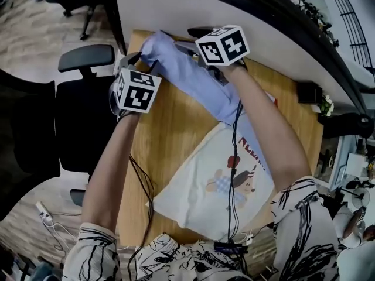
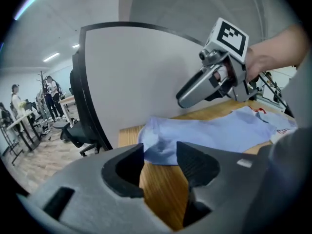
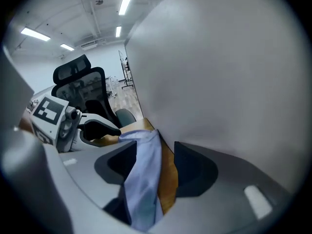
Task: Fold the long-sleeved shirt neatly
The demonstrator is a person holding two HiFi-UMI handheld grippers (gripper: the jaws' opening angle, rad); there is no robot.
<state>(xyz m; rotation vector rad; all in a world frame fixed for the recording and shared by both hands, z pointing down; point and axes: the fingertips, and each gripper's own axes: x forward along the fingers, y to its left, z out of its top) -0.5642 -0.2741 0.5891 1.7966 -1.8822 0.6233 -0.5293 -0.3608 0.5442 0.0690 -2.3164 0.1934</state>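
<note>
Jaws of my left tool (image 2: 161, 152) stand partly apart with bare wood between them. The rumpled end of the pale blue long-sleeved shirt (image 2: 214, 133) lies just at their tips, unpinched. My right tool (image 3: 155, 150) is wide. A fold of the shirt runs between its jaws, lying against one side, with a gap to the other. The shirt stretches diagonally across the far tabletop (image 1: 170, 139), bunched near the white partition (image 1: 176, 10). Its near end meets a cream cloth with a cartoon print (image 1: 199, 198).
</note>
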